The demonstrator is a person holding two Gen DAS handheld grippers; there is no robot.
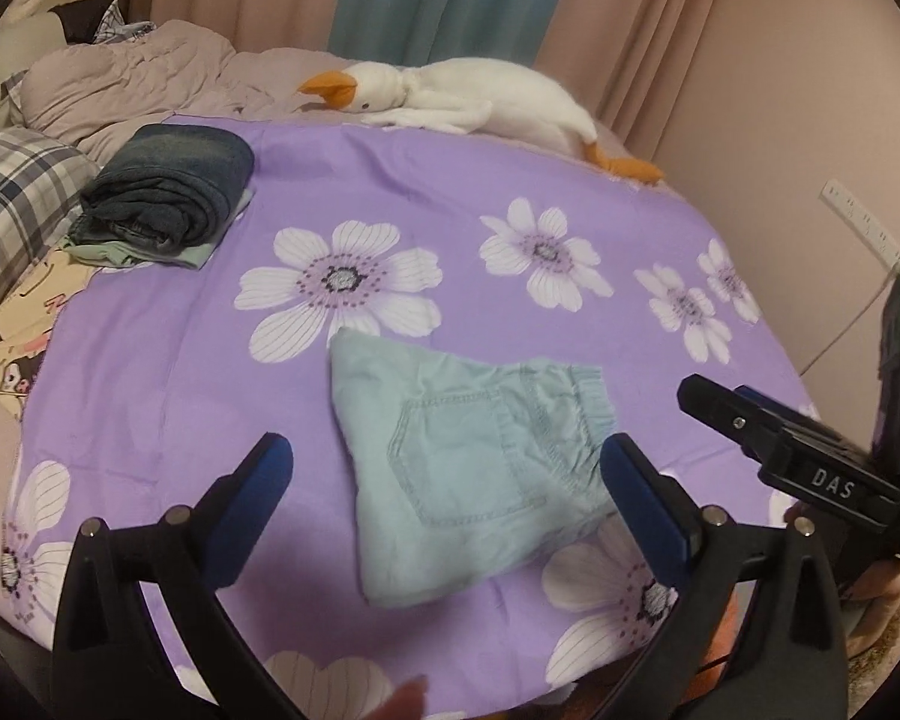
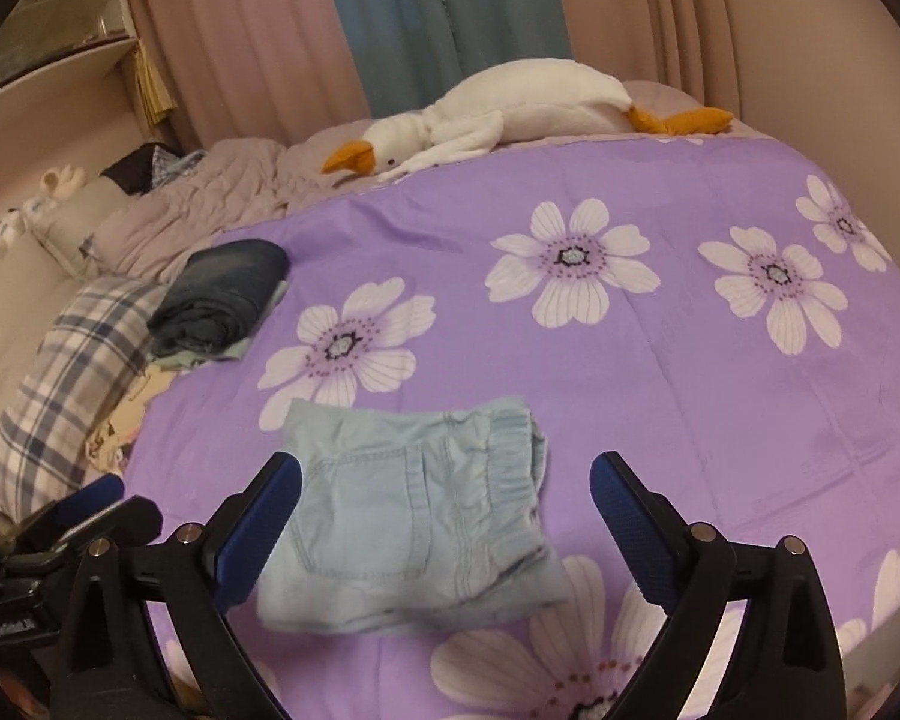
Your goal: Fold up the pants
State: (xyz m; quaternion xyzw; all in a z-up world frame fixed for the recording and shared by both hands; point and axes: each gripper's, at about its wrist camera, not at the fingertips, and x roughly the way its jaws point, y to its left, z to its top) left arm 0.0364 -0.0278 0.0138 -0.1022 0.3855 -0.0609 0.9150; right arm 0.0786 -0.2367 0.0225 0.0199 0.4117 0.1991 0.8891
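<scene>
Light mint-green pants (image 1: 462,468) lie folded into a small packet on the purple flowered sheet (image 1: 426,192), back pocket up. They also show in the right wrist view (image 2: 408,522). My left gripper (image 1: 447,477) is open and empty, its blue-padded fingers either side of the packet and above it. My right gripper (image 2: 444,495) is open and empty, hovering over the same packet. The right gripper's body shows at the right of the left wrist view (image 1: 810,456).
A stack of folded clothes with dark jeans on top (image 1: 168,192) sits at the sheet's far left. A white plush goose (image 1: 450,96) lies along the far edge. A plaid pillow (image 1: 12,204) and rumpled duvet (image 1: 126,78) lie left. A wall stands at the right.
</scene>
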